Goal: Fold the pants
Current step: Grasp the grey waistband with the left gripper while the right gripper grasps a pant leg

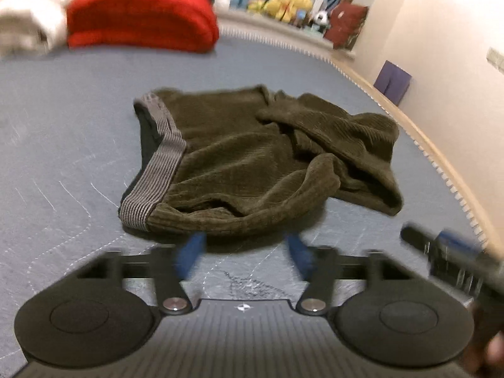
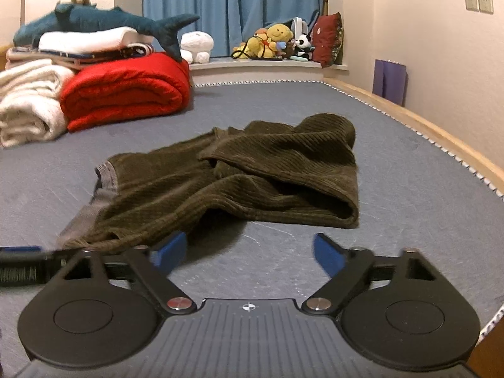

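Note:
Dark olive corduroy pants (image 1: pixel 239 157) lie crumpled and partly folded over on the grey-blue bed (image 1: pixel 63 145), their grey striped waistband (image 1: pixel 157 170) at the left. My left gripper (image 1: pixel 245 250) hovers just short of the near hem, open, with only the bed between its blue fingertips. In the right wrist view the pants (image 2: pixel 220 182) spread ahead, and my right gripper (image 2: pixel 249 247) stands open over the bare bed, its left fingertip (image 2: pixel 171 249) close to the cloth's near edge. Each gripper shows at the edge of the other's view.
A rolled red blanket (image 2: pixel 126 94) and white blankets (image 2: pixel 28 104) sit at the back left, with a plush shark (image 2: pixel 104 20) on top. Plush toys (image 2: pixel 271 42) line the window ledge. The wooden bed edge (image 2: pixel 441 138) and wall run along the right.

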Tool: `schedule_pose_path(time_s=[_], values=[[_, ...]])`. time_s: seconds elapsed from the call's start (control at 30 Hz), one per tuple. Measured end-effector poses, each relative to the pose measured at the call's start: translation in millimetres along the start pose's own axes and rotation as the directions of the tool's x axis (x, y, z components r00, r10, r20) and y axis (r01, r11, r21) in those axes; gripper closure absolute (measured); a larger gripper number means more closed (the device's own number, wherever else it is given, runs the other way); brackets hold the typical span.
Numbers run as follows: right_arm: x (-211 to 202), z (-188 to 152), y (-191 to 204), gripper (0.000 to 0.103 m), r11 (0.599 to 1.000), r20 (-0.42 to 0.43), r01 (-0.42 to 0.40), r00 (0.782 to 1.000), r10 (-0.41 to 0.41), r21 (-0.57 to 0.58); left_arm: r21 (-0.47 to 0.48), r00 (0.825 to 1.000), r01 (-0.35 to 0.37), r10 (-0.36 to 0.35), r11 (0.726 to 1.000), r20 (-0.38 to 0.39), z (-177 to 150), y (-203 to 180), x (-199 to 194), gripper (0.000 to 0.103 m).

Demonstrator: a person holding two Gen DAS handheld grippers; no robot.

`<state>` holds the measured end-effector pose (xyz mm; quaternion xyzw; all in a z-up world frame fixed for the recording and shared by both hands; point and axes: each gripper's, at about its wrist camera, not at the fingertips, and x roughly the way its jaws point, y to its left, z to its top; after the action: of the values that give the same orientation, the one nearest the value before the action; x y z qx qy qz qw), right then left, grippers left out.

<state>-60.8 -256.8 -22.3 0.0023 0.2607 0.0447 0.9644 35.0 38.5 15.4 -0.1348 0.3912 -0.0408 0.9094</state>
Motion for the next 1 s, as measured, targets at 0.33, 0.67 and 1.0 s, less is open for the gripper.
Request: schedule_pose_path(time_s=[0.33,0.67,1.0], values=[[6,7,-9,0.046,0.976,-0.001,-0.161,0.987,0.163,0.145,0.100,0.989,-0.043,0.028,0.994,0.144,61,64,50,0.076],[100,71,17,0.025,0.943,-0.185,-0.251,0.938,0.293,0.218,-0.205,1.000,0.021,-0.018,0.979,0.013,77,130,107,0.038],[172,41,24,0.026,0.932,-0.297,-0.171,0.915,0.271,0.321,-0.118,0.998,0.012,-0.019,0.993,-0.064,65,127,154,0.022]])
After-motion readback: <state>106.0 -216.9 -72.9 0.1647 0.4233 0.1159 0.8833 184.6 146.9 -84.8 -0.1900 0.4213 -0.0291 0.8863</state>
